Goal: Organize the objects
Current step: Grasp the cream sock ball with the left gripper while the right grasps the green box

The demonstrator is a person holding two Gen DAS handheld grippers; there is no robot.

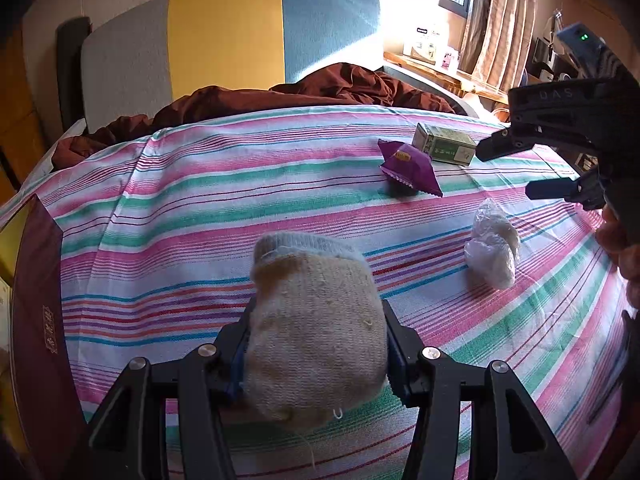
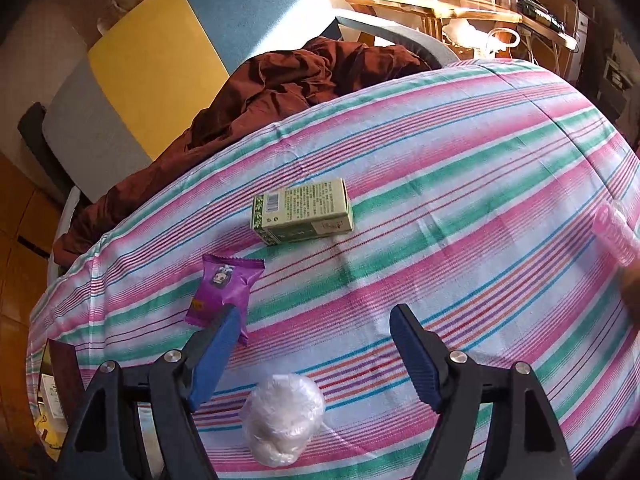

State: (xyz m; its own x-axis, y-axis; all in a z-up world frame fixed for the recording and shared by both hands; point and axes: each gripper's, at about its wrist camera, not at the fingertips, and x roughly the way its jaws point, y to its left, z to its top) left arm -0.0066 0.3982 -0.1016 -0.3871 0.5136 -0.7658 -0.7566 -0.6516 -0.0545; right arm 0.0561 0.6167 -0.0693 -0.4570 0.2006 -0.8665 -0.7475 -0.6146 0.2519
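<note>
Striped sheet (image 2: 460, 168) over the bed, left tongs (image 1: 316, 344) pinching a beige sock (image 1: 312, 332) above it, right tongs (image 2: 316, 344) spread over a clear-wrapped ball (image 2: 282, 418), green box (image 2: 304, 210) beyond, purple packet (image 2: 224, 292) beside it

A bedroom corner in sun, seen across a striped bed.

The striped sheet (image 1: 240, 184) runs in pink, green, white and thin blue bands, and a rumpled brown blanket (image 1: 328, 88) lies bunched at its far edge. Behind it stands a headboard (image 1: 224, 36) in grey, yellow and blue panels (the blue one catches the sun). A wooden side table (image 2: 432, 4) by the window carries small boxes too blurred to read, with beige curtains (image 1: 500, 20) hanging beside it. At the near left edge sits a dark red box (image 1: 40, 300) with faint lettering.
</note>
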